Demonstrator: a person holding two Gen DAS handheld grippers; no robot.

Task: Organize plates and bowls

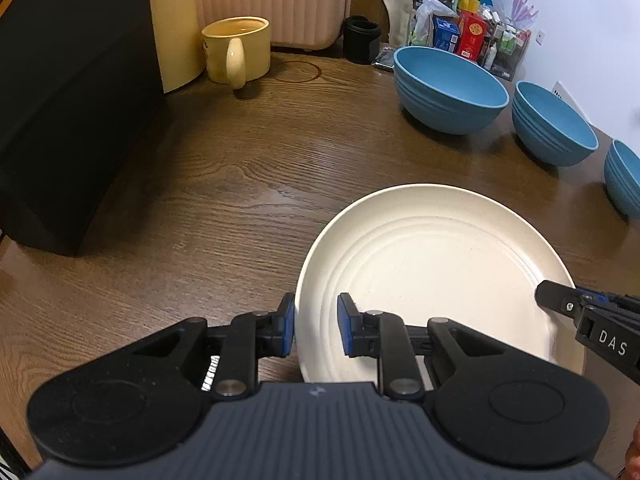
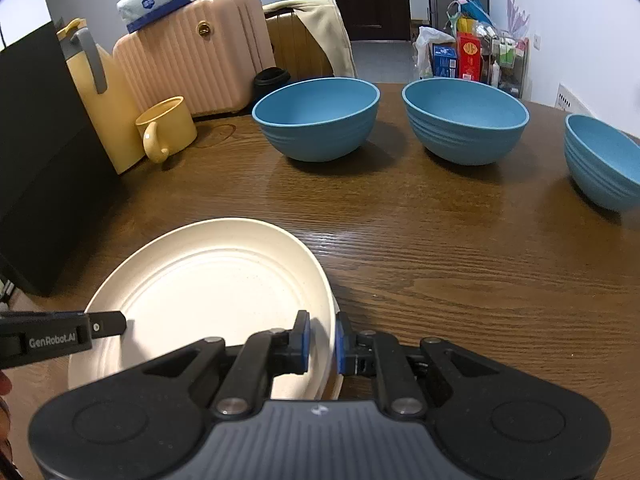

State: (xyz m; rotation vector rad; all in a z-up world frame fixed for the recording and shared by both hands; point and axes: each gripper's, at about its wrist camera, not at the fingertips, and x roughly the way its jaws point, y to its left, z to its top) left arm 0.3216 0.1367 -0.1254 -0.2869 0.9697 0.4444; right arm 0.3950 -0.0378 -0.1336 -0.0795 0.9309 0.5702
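Item: cream plate [image 1: 436, 276], low over the wooden table [image 1: 224, 184], near edge. Held from two sides. My left gripper [image 1: 316, 326] is pinched down on its left rim; my right gripper [image 2: 322, 340] is clamped on the opposite rim, so the plate spans between my hands. Three blue bowls [image 2: 320, 118] stand in a row beyond it, well apart, nearer my right hand. Next move likely goes forward-right.

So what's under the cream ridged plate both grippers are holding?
In the right wrist view a second cream rim peeks out beneath the cream ridged plate, so at least one more plate lies below. How many, and the wooden table underneath, are covered.
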